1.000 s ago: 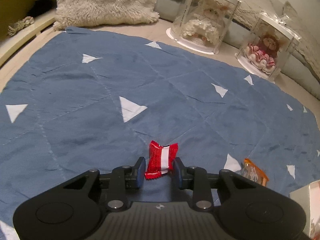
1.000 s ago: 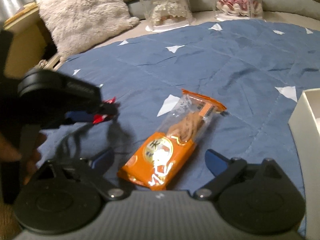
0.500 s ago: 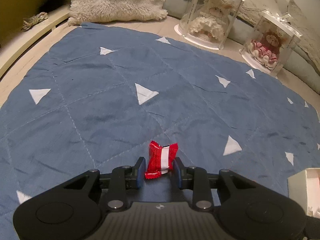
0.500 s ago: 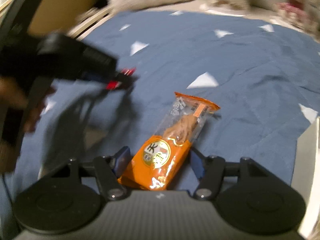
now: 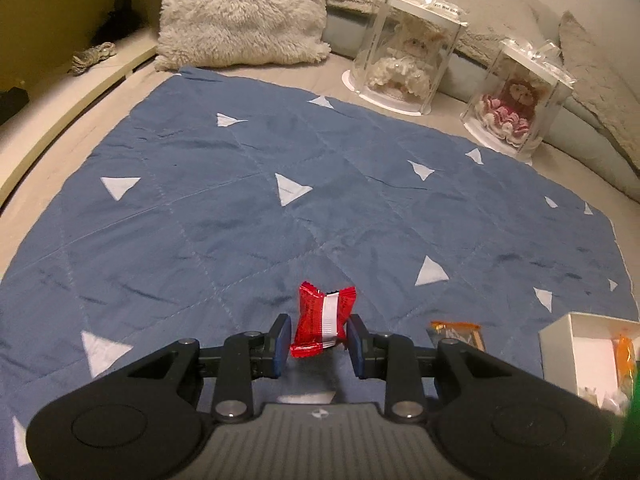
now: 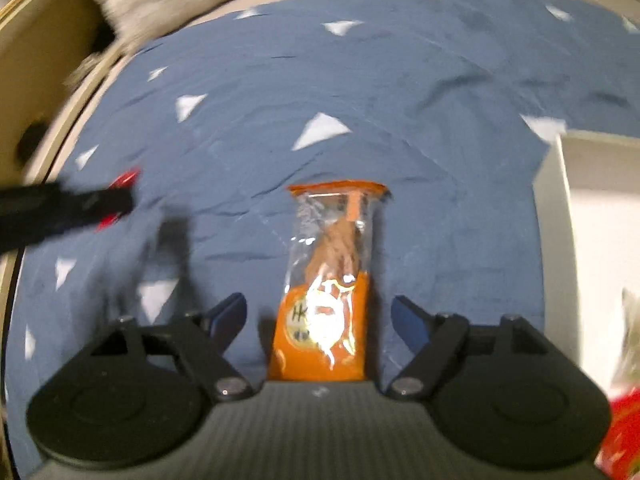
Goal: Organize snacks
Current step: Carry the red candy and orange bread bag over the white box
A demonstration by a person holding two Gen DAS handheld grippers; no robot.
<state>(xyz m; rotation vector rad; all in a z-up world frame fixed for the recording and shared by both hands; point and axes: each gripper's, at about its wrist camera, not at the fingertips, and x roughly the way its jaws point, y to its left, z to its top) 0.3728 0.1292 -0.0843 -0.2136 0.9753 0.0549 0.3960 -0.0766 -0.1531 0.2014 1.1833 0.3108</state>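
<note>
The red snack packet (image 5: 323,322) sits pinched between our left gripper (image 5: 319,345) pads, held clear above the blue quilt (image 5: 208,216), its long axis upright with the white stripe running top to bottom. Our right gripper (image 6: 319,320) has just been opening its jaws; they stand apart on either side of the orange snack bag (image 6: 332,284), not pressing it. That bag lies flat on the quilt, lengthwise away from us (clear end farthest). Just right, the white box (image 5: 576,354) holds an orange wrapper. Farther back, two clear cases (image 5: 404,52) each enclose a doll.
</note>
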